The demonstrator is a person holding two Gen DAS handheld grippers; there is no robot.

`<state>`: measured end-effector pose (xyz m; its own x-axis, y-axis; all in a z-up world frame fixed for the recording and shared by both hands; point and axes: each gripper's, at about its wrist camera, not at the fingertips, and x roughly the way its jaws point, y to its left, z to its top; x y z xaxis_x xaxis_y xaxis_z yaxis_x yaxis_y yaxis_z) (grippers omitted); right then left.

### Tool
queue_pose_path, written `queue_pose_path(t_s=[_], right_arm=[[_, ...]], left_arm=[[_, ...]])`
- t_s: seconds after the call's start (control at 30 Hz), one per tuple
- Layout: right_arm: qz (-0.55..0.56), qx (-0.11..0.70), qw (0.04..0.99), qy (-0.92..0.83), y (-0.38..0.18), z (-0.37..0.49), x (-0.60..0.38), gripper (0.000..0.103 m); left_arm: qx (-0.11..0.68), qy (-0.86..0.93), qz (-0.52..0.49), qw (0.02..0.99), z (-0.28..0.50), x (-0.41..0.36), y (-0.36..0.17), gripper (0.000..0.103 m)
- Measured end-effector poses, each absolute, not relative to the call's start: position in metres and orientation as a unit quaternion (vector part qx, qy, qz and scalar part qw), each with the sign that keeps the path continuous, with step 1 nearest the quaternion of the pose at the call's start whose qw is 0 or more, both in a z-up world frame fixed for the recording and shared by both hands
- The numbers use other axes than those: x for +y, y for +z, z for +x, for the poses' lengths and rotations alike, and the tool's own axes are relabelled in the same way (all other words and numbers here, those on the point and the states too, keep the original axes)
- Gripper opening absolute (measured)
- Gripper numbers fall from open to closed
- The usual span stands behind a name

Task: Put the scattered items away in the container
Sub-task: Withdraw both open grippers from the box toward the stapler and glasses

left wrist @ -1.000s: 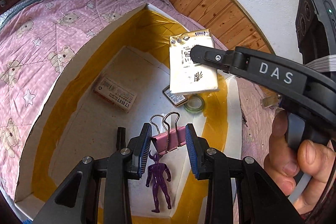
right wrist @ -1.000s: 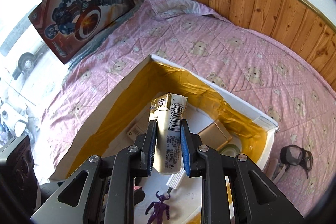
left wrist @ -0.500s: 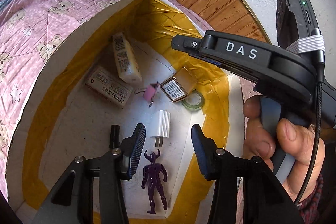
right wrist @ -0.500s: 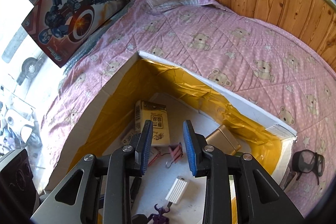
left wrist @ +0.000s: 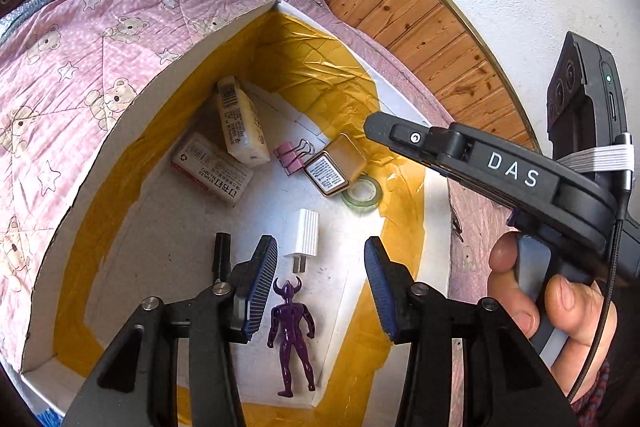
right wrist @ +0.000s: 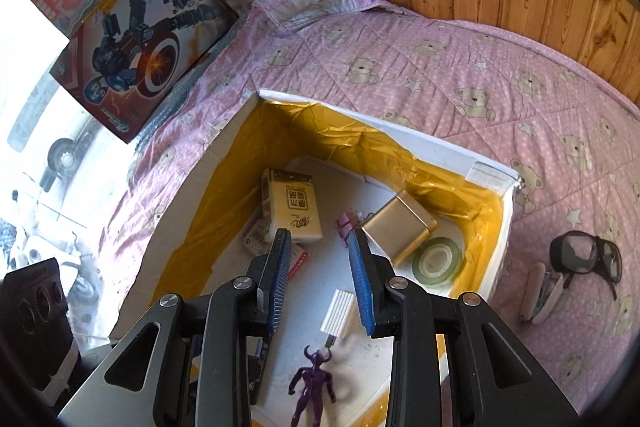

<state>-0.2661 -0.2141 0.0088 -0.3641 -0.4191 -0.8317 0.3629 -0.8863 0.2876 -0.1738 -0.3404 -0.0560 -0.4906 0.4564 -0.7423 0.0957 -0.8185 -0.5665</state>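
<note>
Both grippers, left (left wrist: 320, 283) & right (right wrist: 320, 279), gape empty over box (right wrist: 472, 163); next, approach goggles (right wrist: 586, 259) at right squarely.

Both grippers (left wrist: 320, 283) (right wrist: 320, 279) — jaws apart, empty

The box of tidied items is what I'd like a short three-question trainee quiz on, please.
1. True or false: the left gripper holds the pink binder clip.
2. Which lies outside the box? A) purple figure B) goggles C) tape roll
3. Fill in: the white charger lies between the tape roll and the purple ____.

Key: 1 false, both grippers are open; 2 B; 3 figure.
</note>
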Motion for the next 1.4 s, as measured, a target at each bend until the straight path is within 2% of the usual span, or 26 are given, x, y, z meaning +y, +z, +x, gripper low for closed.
queue_pose_path(t_s=[0.67,1.4], right_arm=[[0.492,-0.07,0.251,-0.831,0.036,-0.178,-0.185,0.032],[0.442,-0.085,0.231,-0.863,0.059,-0.092,-0.123,0.032]], left_arm=[[-0.244,0.841,-0.464,0.133,-0.114,-0.319,-0.014,0.047],[-0.144,0.872,-0.442,0.155,-0.054,-0.256,0.014,0.047]])
